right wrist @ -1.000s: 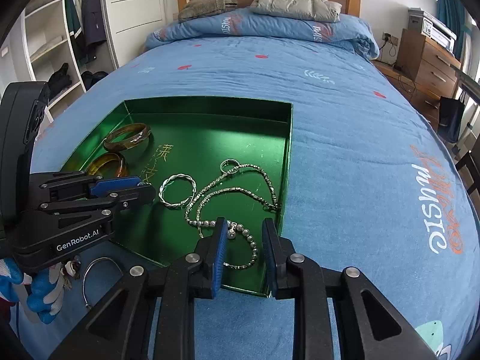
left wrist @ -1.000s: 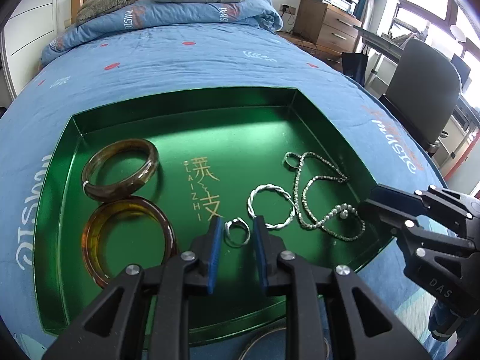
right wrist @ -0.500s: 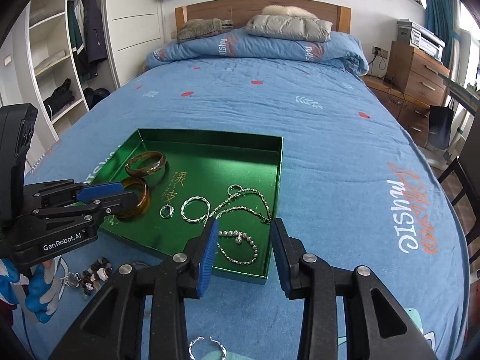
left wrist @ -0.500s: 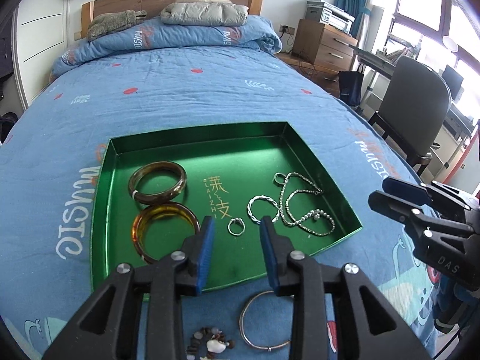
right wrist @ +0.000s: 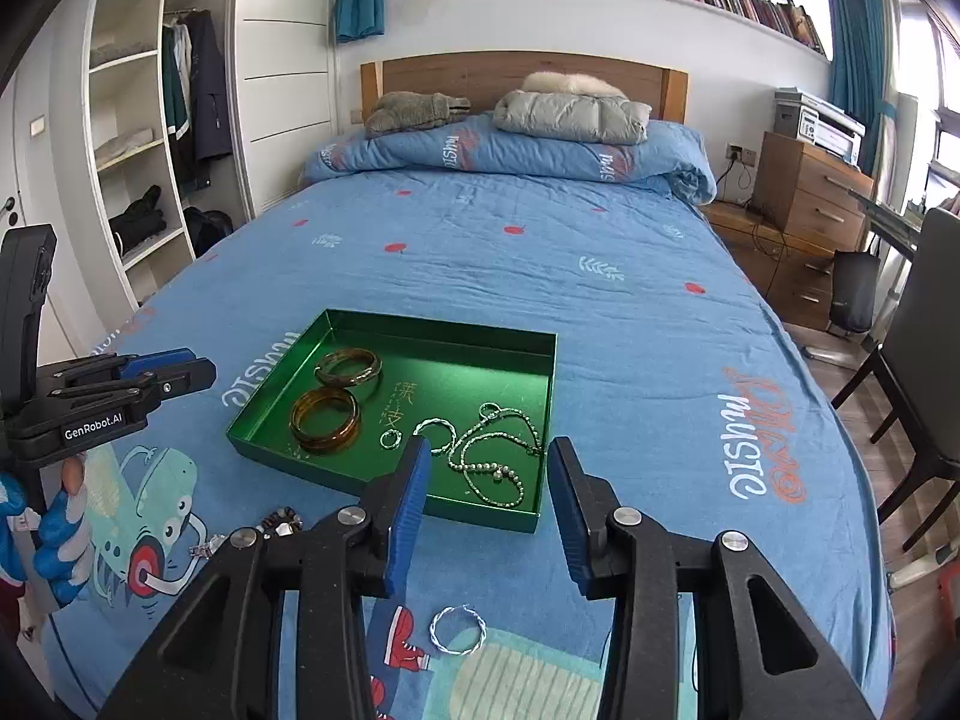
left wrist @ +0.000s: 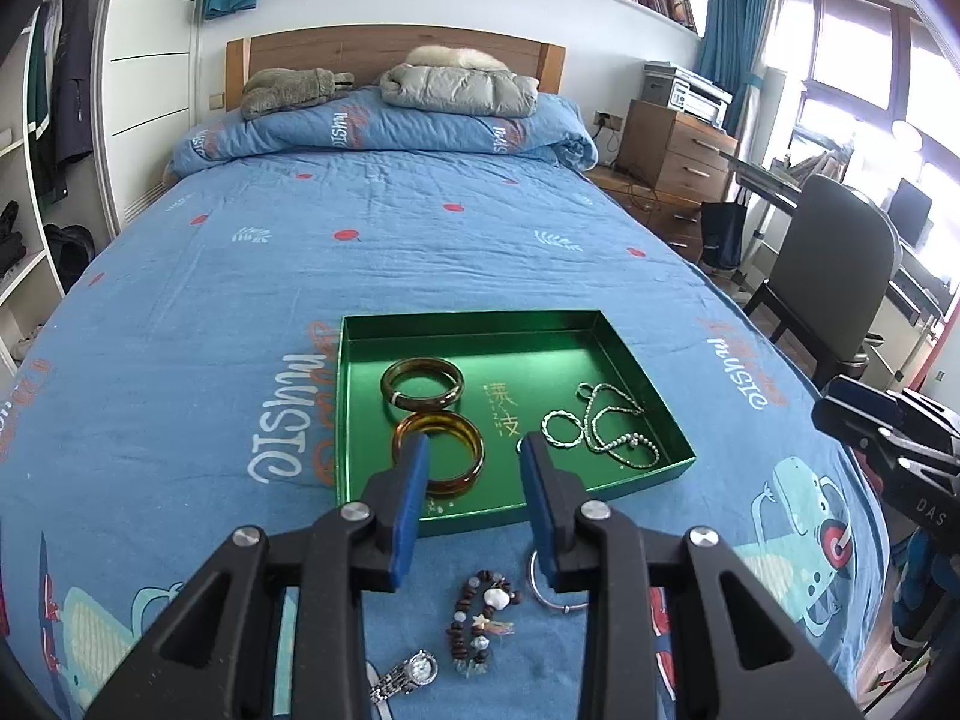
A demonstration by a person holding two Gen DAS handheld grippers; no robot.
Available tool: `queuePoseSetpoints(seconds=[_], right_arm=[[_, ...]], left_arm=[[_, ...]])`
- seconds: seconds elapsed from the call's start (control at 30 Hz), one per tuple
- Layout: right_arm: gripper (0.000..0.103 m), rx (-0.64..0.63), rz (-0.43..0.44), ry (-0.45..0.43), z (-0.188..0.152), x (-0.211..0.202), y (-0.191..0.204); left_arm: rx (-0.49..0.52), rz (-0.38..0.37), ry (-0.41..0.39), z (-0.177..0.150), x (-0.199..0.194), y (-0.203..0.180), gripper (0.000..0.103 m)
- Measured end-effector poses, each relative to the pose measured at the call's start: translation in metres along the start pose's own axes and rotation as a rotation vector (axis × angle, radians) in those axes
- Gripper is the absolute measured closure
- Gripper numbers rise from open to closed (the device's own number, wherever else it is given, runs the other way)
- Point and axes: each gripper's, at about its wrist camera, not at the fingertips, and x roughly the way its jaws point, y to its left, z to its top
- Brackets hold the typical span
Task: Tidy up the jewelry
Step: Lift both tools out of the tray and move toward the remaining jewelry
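A green tray (left wrist: pixel 468 324) (right wrist: pixel 444 337) lies on the blue bed. It holds a dark bangle (left wrist: pixel 423 391) (right wrist: pixel 348 367), an amber bangle (left wrist: pixel 459 468) (right wrist: pixel 325 414), a small ring (right wrist: pixel 390 438), a twisted silver bracelet (left wrist: pixel 562 427) (right wrist: pixel 436 429) and a bead necklace (left wrist: pixel 618 432) (right wrist: pixel 489 468). My left gripper (left wrist: pixel 474 444) (right wrist: pixel 198 369) hangs open above the tray's near edge, nothing between its fingers. My right gripper (right wrist: pixel 489 447) (left wrist: pixel 828 405) hovers over the tray's near right corner; its jaws are opening and hold nothing.
On the quilt in front of the tray lie a bead bracelet (left wrist: pixel 483 618) (right wrist: pixel 282 522), a wristwatch (left wrist: pixel 408 675), a plain silver bangle (left wrist: pixel 549 597) and a twisted silver hoop (right wrist: pixel 459 630). A chair (left wrist: pixel 834 276) and drawers (left wrist: pixel 672 150) stand to the right of the bed.
Both grippers have risen and drawn back from the tray, and their jaws have widened. The ring and necklace that sat between the fingers stay in the tray. Loose jewelry on the quilt has come into view.
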Motion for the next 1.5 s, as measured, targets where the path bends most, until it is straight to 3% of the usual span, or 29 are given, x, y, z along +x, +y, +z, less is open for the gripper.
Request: queuePoseSetpoints(seconds=[0.73,0.93,1.23,1.5], right_arm=[[0.060,0.011,-0.005,-0.058,-0.021,-0.078,0.002],[0.055,0.010,-0.013,-0.085,-0.026,-0.098,0.000],[0.055,0.027,-0.024,-0.104,-0.034,-0.113,-0.010],[0.055,0.054,-0.021,-0.078,-0.048,-0.102,-0.016]], left_arm=[[-0.027,0.045,-0.072,-0.022,-0.082,0.023,0.068],[-0.025,0.067,-0.084,-0.031,-0.102,0.037,0.068],[-0.026,0.088,-0.080,-0.050,-0.114,0.054,0.068],[-0.004,0.090,-0.052,-0.071,-0.103,0.059,0.068]])
